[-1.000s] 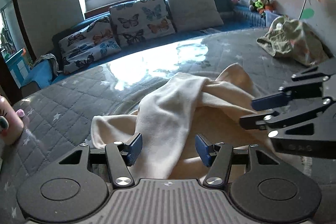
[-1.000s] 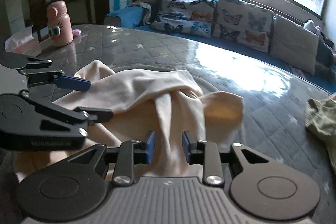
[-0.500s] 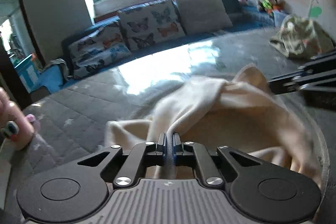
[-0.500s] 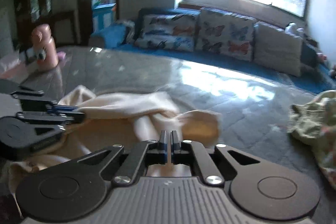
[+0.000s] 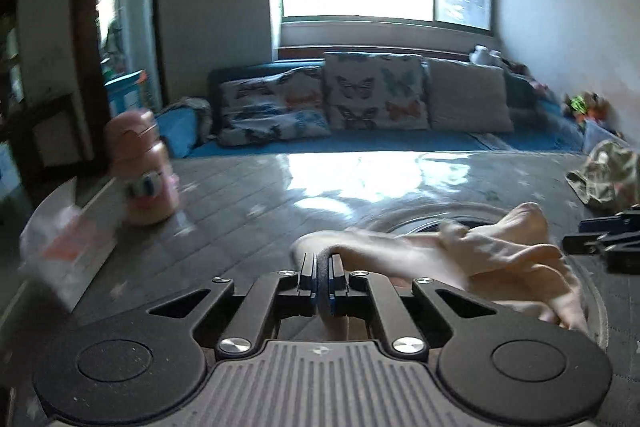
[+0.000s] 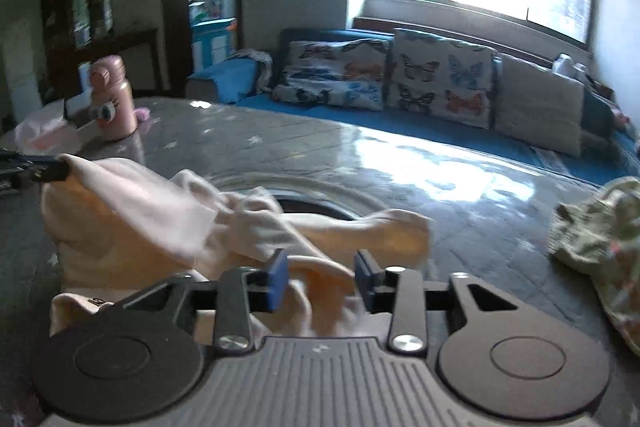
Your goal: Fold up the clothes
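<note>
Starting at the far left of the grey quilted bed point(image 5: 256, 211), a tissue pack point(image 5: 68, 247) and a pink bottle point(image 5: 144, 173) stand clear of the work, well apart from the cream garment point(image 6: 132, 227). The left tongs point(image 5: 322, 281) are pinched nearly together on an edge of that garment, which runs out from between the pads and trails rightward in a stretched, blurred band. Through the middle the cloth is bunched and twisted over itself rather than spread, with no clean crease or squared edge anywhere in view. Further right, the right tongs point(image 6: 320, 277) stand wide apart, cream fabric lying loose between the blue pads but not clamped. At the far right a crumpled green patterned garment point(image 6: 600, 239) sits untouched, apart from the cream one. Judging from this, the folding is barely begun: the cream piece looks to be in the shaking-out or straightening step, held at one end only, and flattening it, making each fold, and then handling the green piece all seem to remain.
</note>
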Tool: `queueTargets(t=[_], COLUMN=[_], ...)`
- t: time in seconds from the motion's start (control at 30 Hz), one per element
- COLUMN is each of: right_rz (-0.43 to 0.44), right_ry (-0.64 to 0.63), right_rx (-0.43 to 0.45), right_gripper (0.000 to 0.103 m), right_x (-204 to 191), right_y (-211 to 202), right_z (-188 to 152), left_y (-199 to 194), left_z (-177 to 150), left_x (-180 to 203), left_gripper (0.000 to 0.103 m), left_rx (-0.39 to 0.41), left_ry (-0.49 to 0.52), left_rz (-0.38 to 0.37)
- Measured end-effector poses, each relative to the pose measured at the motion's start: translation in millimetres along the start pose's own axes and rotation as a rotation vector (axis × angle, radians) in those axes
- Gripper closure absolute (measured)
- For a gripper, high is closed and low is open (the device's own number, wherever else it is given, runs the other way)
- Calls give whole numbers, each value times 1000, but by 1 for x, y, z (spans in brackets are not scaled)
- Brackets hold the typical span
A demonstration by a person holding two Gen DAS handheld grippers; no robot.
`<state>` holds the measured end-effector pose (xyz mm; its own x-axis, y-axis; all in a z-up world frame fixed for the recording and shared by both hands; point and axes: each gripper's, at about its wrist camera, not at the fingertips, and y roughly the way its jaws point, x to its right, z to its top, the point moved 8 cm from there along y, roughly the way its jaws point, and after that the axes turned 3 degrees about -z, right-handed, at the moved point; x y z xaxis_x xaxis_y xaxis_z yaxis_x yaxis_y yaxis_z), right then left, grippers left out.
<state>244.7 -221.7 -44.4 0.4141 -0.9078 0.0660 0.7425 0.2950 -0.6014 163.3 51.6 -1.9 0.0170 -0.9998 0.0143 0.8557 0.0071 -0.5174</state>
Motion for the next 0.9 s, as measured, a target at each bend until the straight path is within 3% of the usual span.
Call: queueTargets(t=[0.2,0.3,0.47,0.53,0.57,0.6,0.63,0.7,0.77,0.9], right_rz=[8,0,-11,-17,-15,-8,-1,1,-15,-42], right_ry=[-50,-111,-153,-164,-168,-165,-145,-107,-62,34], right_rx=[-34,-38,-52,-56,-55,-60,-66,-69,-50,12], right_gripper=[64,53,51,51,53,59,73,90,97,99], right_x=[-27,-38,-41,-42,-43,-44,-43,-38,-29,3], right_y=[25,31,54,64,69,72,75,77,71,38], right_z=[-4,-5,-3,-3,-3,-3,-3,-2,1,9], left_y=[-13,-10,-10,-13,-15,-18,-19,-23,-23,-14], left_z=[-36,-53,-70,-70,-68,-66,-63,-56,-50,-41], left_x=[-37,-49,-66,-69,-70,-69,-67,-60,-51,-32], left_gripper=[97,93,92,85,82,73,64,59,57,55], left_rx=[-77,-123,-166,-161,-155,-148,-138,-115,-99,-87], left_ry=[-116,-150,-198,-189,-183,-173,-160,-125,-95,-48], left_rz=[25,50,97,105,102,100,97,83,62,15])
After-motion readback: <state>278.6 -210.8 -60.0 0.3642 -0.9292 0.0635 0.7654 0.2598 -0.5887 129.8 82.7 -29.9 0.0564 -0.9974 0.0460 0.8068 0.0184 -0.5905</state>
